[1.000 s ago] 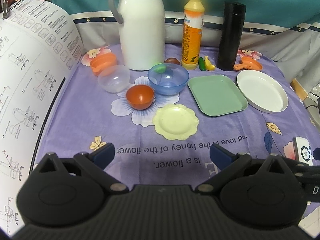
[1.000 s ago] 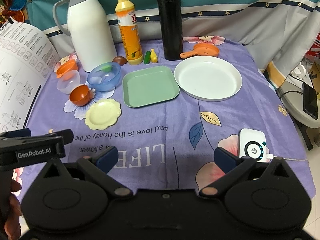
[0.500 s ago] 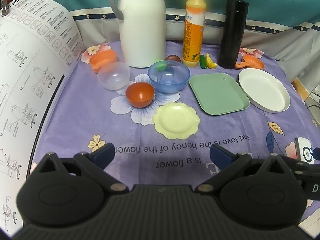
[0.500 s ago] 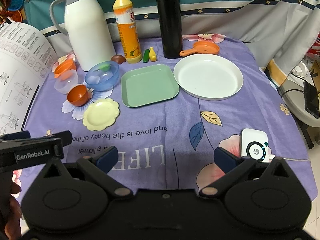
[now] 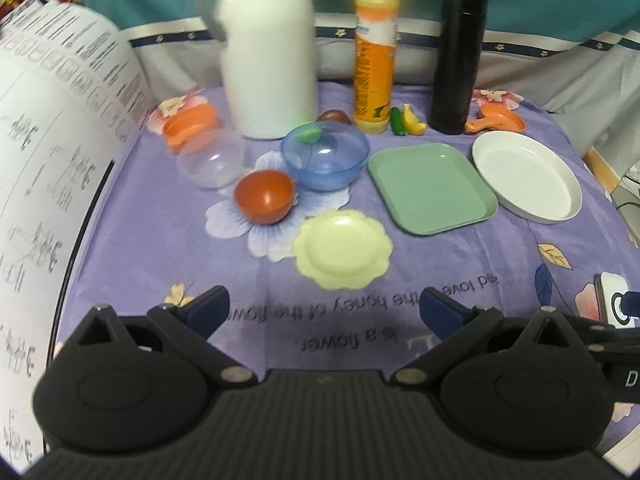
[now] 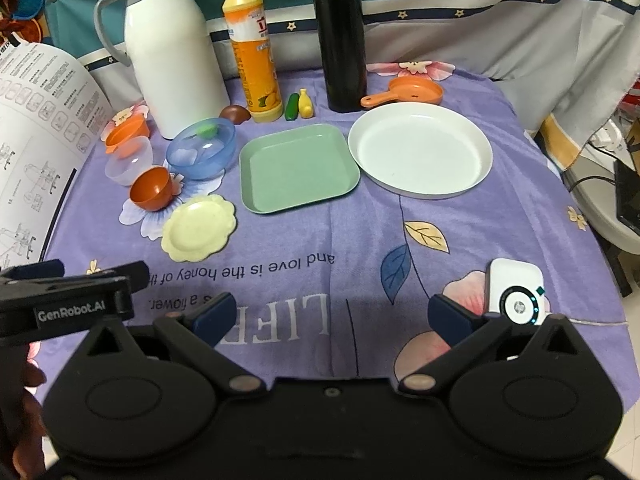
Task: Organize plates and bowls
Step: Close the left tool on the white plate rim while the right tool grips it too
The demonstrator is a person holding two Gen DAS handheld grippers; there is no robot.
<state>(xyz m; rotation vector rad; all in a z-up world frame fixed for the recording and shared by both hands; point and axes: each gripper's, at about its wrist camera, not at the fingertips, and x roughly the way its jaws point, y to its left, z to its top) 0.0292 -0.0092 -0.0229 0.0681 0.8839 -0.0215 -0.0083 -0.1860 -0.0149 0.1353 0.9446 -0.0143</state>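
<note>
On the purple cloth lie a scalloped yellow plate [image 5: 342, 248] [image 6: 199, 222], a square green plate [image 5: 431, 188] [image 6: 298, 168] and a round white plate [image 5: 526, 176] [image 6: 420, 150]. Left of them stand a brown-red bowl [image 5: 264, 197] [image 6: 152, 189], a blue bowl [image 5: 325, 156] [image 6: 201, 148], a clear bowl [image 5: 211, 158] [image 6: 129, 159] and an orange bowl [image 5: 191, 126] [image 6: 127, 133]. My left gripper [image 5: 325, 310] hovers open just short of the yellow plate. My right gripper [image 6: 332, 316] is open over the cloth's near edge, holding nothing.
A white thermos jug [image 6: 176, 52], orange detergent bottle [image 6: 254, 48] and black flask [image 6: 340, 36] line the back, with a small orange pan [image 6: 408, 94] and toy vegetables [image 6: 299, 106]. A white device [image 6: 516, 296] lies near right. A printed sheet [image 5: 48, 184] rises at left.
Both grippers have eased forward toward the dishes, which now look slightly larger; the left view is blurred by motion. Both stay open and no dish has moved.
</note>
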